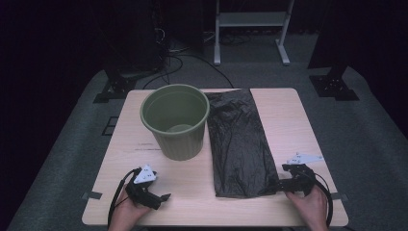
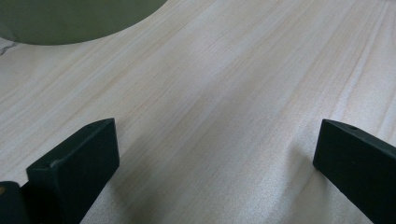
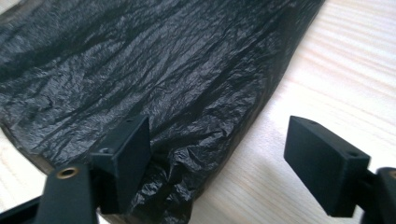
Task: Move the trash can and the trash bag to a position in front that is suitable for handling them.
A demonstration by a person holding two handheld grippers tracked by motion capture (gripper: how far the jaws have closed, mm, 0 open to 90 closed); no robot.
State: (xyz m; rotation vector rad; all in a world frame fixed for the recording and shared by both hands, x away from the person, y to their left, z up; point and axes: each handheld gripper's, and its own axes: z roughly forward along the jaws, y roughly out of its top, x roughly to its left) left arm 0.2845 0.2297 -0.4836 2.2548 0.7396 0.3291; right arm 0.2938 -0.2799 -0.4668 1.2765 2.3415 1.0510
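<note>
A green bin [image 1: 175, 120] stands upright on the pale wooden table [image 1: 192, 192], left of centre; its wall [image 2: 70, 18] fills the top left of the left gripper view. A crinkled black plastic bag [image 1: 238, 144] lies flat beside it on the right. My right gripper [image 1: 279, 185] is at the bag's near right corner. In the right gripper view it [image 3: 219, 135] is open, one jaw over the bag [image 3: 140, 60], the other over bare wood, with the bag's edge between them. My left gripper [image 1: 162, 199] rests near the front left edge, open [image 2: 215, 144] over bare wood.
Beyond the table on the grey floor are a white frame's legs [image 1: 250, 33], loose cables [image 1: 168, 57] and black stand bases [image 1: 334, 84] [image 1: 113, 89]. Bare wood lies in front of the bin between the two hands.
</note>
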